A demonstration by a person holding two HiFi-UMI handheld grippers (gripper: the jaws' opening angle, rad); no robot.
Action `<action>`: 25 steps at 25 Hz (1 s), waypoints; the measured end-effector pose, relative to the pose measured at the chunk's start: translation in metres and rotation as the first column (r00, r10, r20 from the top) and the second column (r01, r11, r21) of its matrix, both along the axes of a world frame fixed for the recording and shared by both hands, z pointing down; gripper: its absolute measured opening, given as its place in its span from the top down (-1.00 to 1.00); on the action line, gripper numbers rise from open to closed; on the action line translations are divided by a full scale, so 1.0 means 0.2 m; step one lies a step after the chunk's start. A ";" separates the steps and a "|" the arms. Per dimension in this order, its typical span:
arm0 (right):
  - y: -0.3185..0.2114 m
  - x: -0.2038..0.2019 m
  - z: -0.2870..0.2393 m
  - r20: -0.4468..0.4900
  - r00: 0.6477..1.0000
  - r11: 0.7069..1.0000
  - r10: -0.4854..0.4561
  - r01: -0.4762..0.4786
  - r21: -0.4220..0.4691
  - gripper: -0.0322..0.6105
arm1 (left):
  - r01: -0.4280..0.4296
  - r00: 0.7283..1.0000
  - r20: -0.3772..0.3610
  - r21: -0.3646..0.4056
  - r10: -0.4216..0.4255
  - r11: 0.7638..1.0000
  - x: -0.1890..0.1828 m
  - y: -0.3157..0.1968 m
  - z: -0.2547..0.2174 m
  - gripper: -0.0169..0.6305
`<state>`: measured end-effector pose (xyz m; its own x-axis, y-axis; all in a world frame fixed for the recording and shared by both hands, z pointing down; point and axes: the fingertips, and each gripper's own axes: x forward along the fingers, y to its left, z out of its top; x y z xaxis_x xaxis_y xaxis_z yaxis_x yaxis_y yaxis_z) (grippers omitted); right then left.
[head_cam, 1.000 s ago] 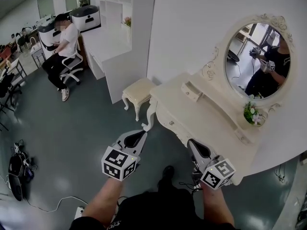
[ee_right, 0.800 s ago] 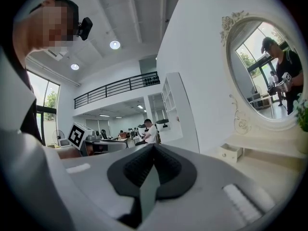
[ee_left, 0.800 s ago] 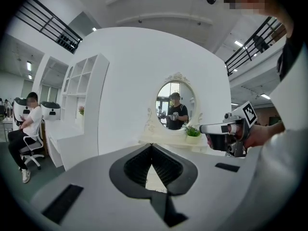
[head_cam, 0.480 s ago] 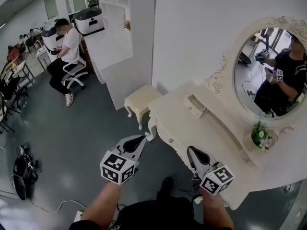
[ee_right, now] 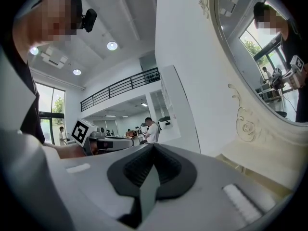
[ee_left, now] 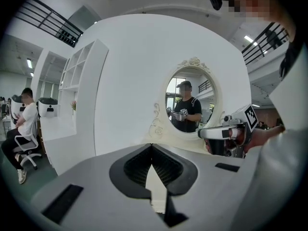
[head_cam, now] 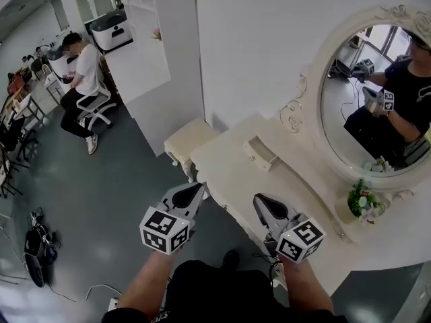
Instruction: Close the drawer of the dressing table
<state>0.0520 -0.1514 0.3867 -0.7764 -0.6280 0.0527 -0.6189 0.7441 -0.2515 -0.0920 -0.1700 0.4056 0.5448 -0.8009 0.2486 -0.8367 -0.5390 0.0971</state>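
Two hand-held grippers faced a cream dressing table (head_cam: 229,173), whose surface carried a large oval mirror (head_cam: 363,99); a matching stool (head_cam: 188,140) stood just beside its far end. Left gripper (head_cam: 197,190) hung over the floor off the table's front edge, right gripper (head_cam: 260,200) over the surface; each had its fingers together with nothing between them. Small drawer (head_cam: 259,152), set in the low tier below the mirror, jutted out open, well apart from both grippers. Step judged: approach, drawer not yet touched. Next move likely called for bringing one closed fingertip to the drawer front and pushing squarely toward the mirror, so the drawer slid in without skewing
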 end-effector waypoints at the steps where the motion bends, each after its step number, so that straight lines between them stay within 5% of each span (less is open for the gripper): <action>1: -0.02 0.01 0.00 0.002 1.000 1.000 0.003 -0.003 -0.004 0.87 | -0.006 1.000 0.003 0.000 0.006 1.000 0.02 -0.02 0.00 0.93; 14: -0.32 0.03 0.01 -0.048 0.991 0.991 0.128 -0.130 -0.042 0.86 | -0.105 0.994 -0.026 -0.005 0.105 0.994 0.03 -0.34 0.02 0.93; 25: -0.50 -0.01 0.06 -0.049 0.972 0.969 0.231 -0.235 -0.076 0.87 | -0.247 0.969 -0.028 -0.068 0.246 0.967 0.12 -0.58 0.16 0.93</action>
